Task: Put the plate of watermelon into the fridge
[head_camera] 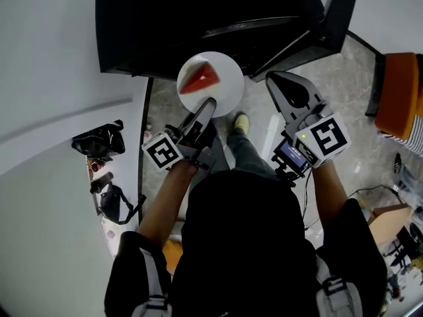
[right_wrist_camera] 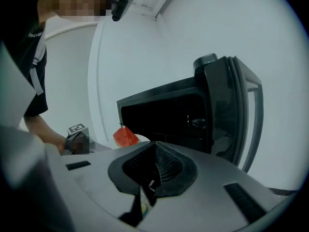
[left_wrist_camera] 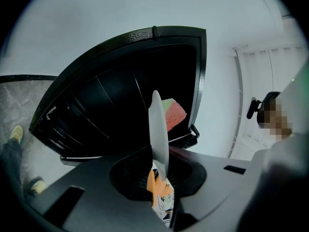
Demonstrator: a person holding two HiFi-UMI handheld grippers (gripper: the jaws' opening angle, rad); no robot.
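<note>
We held the plate (head_camera: 225, 91) by its near rim, our left gripper (head_camera: 206, 107) clenched on it. The watermelon (head_camera: 200, 78) wedge lay on top, just before the fridge (head_camera: 198, 18) mouth. The dark cavity gaped ahead, and its door (head_camera: 334, 18) stood out at the right. Our right gripper (head_camera: 277, 83) was pinched on nothing, near that door's lower edge.

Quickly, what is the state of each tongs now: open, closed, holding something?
Left tongs: closed on the rim of the plate that carries the watermelon.
Right tongs: closed, holding nothing.
</note>
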